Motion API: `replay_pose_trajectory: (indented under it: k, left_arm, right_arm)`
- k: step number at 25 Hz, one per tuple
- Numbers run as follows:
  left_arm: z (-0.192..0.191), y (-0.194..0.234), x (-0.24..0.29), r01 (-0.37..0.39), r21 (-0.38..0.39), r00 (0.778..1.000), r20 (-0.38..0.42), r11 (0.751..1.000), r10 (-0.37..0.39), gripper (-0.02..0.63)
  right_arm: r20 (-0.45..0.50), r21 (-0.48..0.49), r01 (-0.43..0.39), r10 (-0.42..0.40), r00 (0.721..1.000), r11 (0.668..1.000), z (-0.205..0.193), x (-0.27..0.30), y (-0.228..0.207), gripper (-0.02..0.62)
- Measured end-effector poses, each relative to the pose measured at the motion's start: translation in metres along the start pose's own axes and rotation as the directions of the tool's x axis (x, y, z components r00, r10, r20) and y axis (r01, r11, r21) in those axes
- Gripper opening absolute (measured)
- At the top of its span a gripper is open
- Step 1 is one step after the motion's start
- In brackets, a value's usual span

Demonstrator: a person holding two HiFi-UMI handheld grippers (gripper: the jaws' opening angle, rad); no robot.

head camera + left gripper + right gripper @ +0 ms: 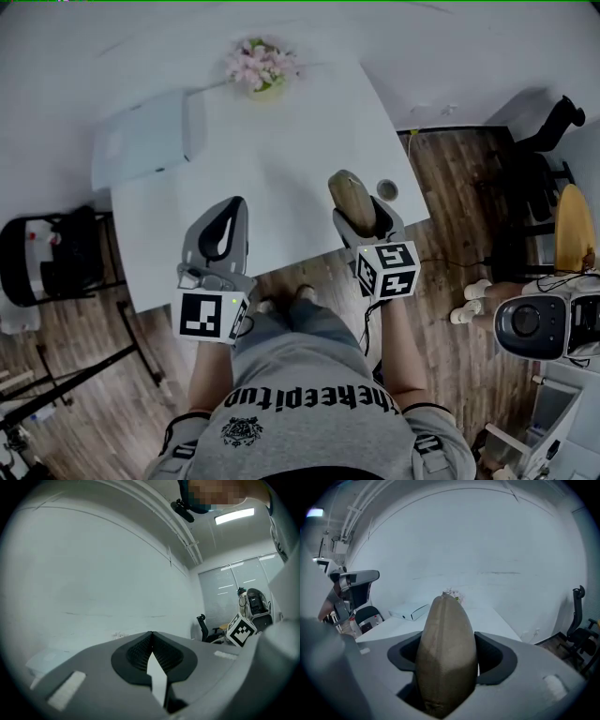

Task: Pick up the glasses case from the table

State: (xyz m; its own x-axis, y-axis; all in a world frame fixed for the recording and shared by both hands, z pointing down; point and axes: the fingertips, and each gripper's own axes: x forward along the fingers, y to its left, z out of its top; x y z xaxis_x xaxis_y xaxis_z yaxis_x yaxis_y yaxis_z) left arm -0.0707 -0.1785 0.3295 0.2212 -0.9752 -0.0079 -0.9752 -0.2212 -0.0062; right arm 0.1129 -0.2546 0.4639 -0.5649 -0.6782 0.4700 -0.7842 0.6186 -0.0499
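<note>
The glasses case (pixel 351 201), an olive-brown oval pouch, is held in my right gripper (pixel 362 214) above the near right part of the white table (pixel 281 159). In the right gripper view the case (pixel 446 658) stands on end between the two dark pads, which press on its sides, and it hides the gap at my right gripper (pixel 449 654). My left gripper (pixel 232 217) hovers over the table's near edge, level with the right one, its jaws closed tip to tip with nothing in them. In the left gripper view the ribbed pads of the left gripper (pixel 152 638) meet.
A white box (pixel 150 136) lies at the table's far left, a pot of pink flowers (pixel 262 66) at the far edge, a small round object (pixel 387 190) near the right edge. A black chair (pixel 47 258) stands left of the table, an office chair (pixel 548 141) and a grey device (pixel 539 323) right.
</note>
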Motion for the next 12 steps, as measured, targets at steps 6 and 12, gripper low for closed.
replay_pose_trajectory:
  k: [6, 12]
  left_arm:
    - [0.004, -0.001, -0.005, 0.036, 0.009, 0.999, 0.012, 0.999, -0.036, 0.018]
    - [0.008, -0.005, -0.01, 0.069, 0.015, 0.997, 0.029, 0.997, -0.07, 0.018]
  right_arm:
    - [0.076, 0.024, 0.009, -0.011, 0.997, 1.0, 0.014, -0.02, 0.014, 0.314]
    - [0.151, 0.029, 0.024, -0.028, 0.988, 0.999, 0.027, -0.042, 0.025, 0.313]
